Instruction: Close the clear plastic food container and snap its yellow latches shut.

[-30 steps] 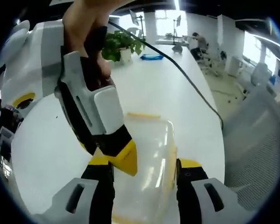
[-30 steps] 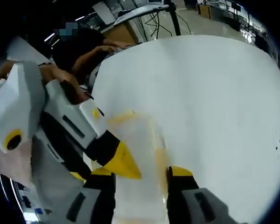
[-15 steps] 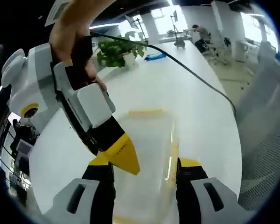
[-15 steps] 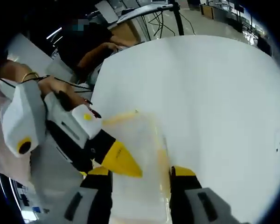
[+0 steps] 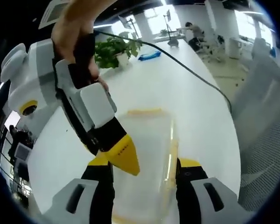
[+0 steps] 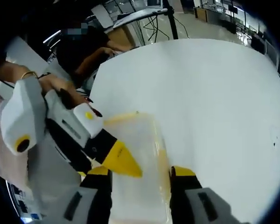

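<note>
Clear plastic food container [image 5: 147, 154] lying flat on my white table [image 5: 177, 88], translucent lid on top, yellow latch [image 5: 144, 112] along its far edge, another yellow latch [image 6: 162, 156] down one long side.

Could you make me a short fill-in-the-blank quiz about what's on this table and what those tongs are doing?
1. The clear container rests on a ____ table.
2. The tips of the other tongs that reach in over the container are coloured ____.
3. At the far end of the table stands a potted ____ with green leaves.
4. A black ____ trails across the table from the tongs held in the hand.

Missing words: white; yellow; plant; cable
</note>
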Demonstrator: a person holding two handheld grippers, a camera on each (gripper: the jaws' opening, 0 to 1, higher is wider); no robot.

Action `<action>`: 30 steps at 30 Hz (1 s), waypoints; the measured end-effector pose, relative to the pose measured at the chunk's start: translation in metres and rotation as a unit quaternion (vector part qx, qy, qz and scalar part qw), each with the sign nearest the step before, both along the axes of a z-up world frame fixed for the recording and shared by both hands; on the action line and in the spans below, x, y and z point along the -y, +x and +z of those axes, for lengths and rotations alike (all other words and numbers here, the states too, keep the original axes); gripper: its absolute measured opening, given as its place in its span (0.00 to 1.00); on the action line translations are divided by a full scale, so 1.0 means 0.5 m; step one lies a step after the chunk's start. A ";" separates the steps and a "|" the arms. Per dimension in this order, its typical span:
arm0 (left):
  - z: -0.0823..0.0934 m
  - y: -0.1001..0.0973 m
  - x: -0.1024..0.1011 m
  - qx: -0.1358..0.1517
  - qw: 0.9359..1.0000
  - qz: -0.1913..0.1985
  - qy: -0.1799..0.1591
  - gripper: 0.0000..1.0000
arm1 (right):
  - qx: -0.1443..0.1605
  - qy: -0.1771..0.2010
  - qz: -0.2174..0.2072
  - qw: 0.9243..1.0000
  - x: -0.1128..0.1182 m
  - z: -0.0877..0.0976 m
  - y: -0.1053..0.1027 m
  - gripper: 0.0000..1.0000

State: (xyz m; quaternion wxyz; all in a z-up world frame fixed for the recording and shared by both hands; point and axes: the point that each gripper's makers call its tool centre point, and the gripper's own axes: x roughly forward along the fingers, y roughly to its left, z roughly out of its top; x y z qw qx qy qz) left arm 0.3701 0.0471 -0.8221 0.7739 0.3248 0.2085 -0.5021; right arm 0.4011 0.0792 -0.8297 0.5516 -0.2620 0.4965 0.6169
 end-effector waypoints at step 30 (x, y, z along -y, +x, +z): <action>0.002 -0.008 -0.005 -0.017 0.999 -0.021 0.040 0.51 | 0.041 0.087 -0.155 0.983 0.005 0.003 0.007 0.60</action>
